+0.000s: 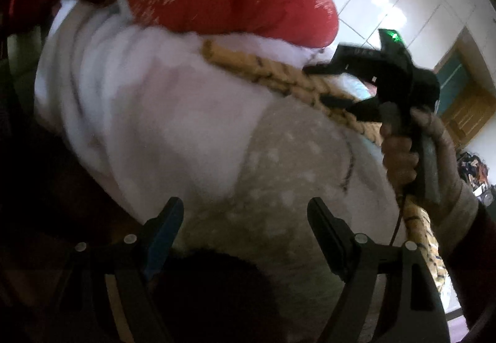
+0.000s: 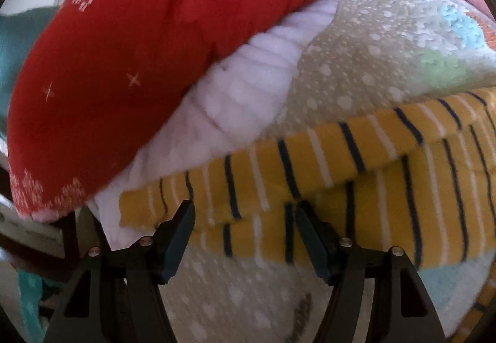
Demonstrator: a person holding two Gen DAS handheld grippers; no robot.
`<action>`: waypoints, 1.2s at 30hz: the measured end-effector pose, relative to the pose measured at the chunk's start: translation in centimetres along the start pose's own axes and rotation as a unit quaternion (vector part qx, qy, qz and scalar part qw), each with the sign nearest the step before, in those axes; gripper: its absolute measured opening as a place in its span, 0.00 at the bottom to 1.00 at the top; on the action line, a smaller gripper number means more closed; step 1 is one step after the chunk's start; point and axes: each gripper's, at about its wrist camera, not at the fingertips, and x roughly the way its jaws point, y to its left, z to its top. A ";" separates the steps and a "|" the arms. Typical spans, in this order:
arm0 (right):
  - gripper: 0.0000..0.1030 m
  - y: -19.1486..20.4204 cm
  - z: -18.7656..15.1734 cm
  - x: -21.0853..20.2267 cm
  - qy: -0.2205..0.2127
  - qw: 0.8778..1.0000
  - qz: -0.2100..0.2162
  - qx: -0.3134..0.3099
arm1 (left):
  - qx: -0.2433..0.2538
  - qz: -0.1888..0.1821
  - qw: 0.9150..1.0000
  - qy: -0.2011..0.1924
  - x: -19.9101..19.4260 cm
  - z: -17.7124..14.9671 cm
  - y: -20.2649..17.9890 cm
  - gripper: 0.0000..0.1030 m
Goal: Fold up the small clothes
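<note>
Looking down the right gripper (image 2: 245, 219), the yellow striped garment (image 2: 341, 157) lies as a long folded band, its long axis running from lower left up to the right, with thin navy and white stripes crossing it. It sits on a pale speckled fleece blanket (image 2: 356, 64), soft and nubby, next to a ribbed white cloth (image 2: 248, 85) and a puffy red cushion (image 2: 139, 48) with little white flower prints. Right jaws are spread wide around the band's near edge, pads not pressing it that I can see. The left gripper (image 1: 245, 225) hangs wide open over the blanket, holding nothing. A gloved hand (image 1: 434, 150) grips the right tool.
</note>
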 end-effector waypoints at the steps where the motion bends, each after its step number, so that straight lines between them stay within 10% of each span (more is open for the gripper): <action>1: 0.71 0.1 0.3 0.0 -0.002 1.000 0.005 0.003 | -0.007 -0.002 1.000 0.005 0.2 -0.1 0.4 0.79; 13: 0.69 6.1 1.2 4.1 -0.005 0.998 -0.036 -0.047 | -0.021 -0.006 1.000 0.020 1.0 -0.8 0.6 0.79; 16: 0.22 7.4 0.7 4.9 -0.003 0.995 -0.077 -0.070 | -0.017 -0.005 1.000 0.020 0.5 -1.2 0.0 0.79; 18: 0.09 7.3 0.5 4.4 -0.004 0.995 -0.071 -0.068 | -0.012 -0.005 1.000 0.018 -0.1 -1.3 -0.5 0.79; 28: 0.05 2.6 -0.6 -12.0 -0.082 0.993 -0.033 -0.080 | 0.033 -0.002 0.999 -0.001 -3.3 -2.1 -5.0 0.79; 36: 0.05 -16.3 -5.1 -28.4 -0.126 0.981 -0.140 0.047 | 0.087 -0.007 0.996 0.014 -2.5 -2.9 -11.2 0.79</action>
